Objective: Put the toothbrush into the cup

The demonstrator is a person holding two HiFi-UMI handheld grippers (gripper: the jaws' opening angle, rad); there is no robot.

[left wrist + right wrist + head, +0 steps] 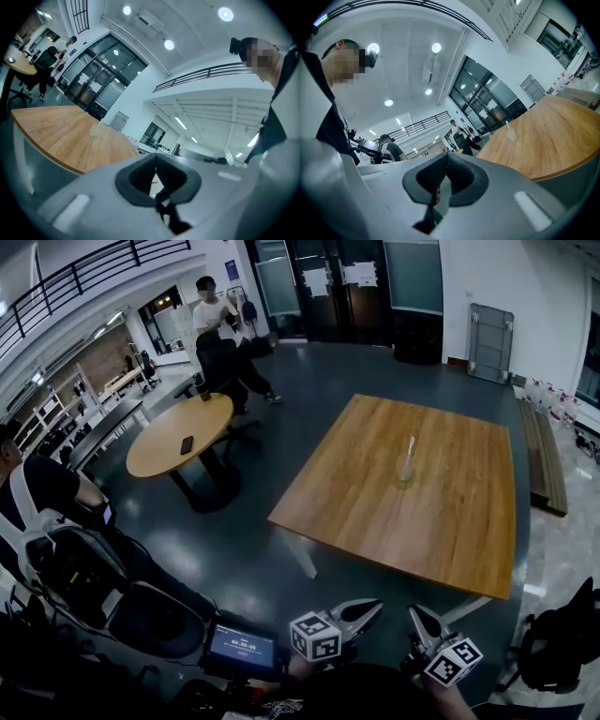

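1. While both pairs of jaws sit pressed together on nothing, the left tool [373,608] and right tool [416,615] hang short of the table's [450,531] near edge.
2. Toothbrush [411,446] stands tilted inside the cup [405,471], mid-table. Likely risk: a stray reach tips the cup.
3. Around: round table [159,446], seated person [42,493], small screen [242,648]. Nothing blocks the way to the cup.

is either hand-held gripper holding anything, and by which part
Nothing is held: the left hand-held gripper and the right hand-held gripper are both shut and empty.
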